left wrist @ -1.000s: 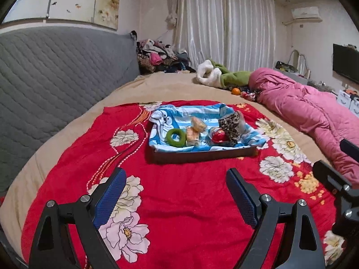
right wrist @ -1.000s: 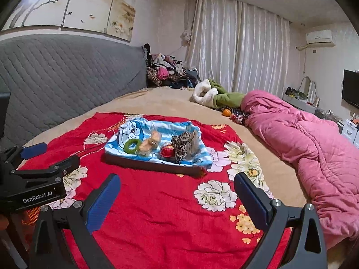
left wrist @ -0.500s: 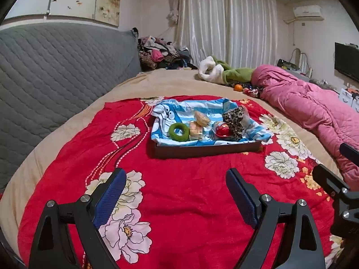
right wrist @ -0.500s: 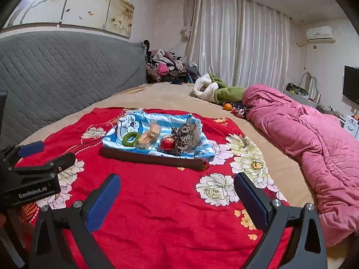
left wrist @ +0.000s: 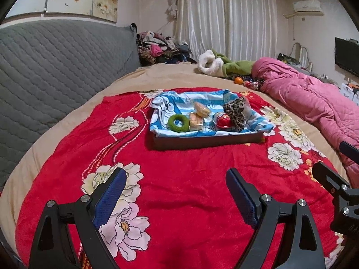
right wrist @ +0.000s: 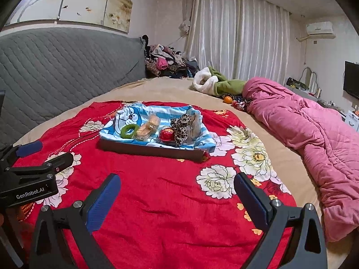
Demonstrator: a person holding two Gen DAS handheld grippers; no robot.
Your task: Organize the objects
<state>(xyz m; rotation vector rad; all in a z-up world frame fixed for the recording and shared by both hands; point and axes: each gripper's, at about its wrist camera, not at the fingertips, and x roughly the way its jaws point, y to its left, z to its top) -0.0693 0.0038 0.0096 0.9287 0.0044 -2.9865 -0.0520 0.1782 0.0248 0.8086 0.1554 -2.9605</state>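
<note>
- A red floral blanket (left wrist: 179, 190) covers the bed before you.
- The tray (left wrist: 208, 140) sits far centre, holding a green ring (left wrist: 178, 123), snack packets (left wrist: 197, 117) and a leopard scrunchie (left wrist: 235, 112).
- Your left gripper (left wrist: 175, 192) and right gripper (right wrist: 177, 196) gape empty nearby.

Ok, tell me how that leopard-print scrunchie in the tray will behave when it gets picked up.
The leopard-print scrunchie looks like gathered fabric, so it will probably squash and flop between the fingers rather than hold its shape. It seems light for its bulk. It leans against the red foil ball, which may roll on the loose cartoon cloth once the scrunchie lifts away.
</note>
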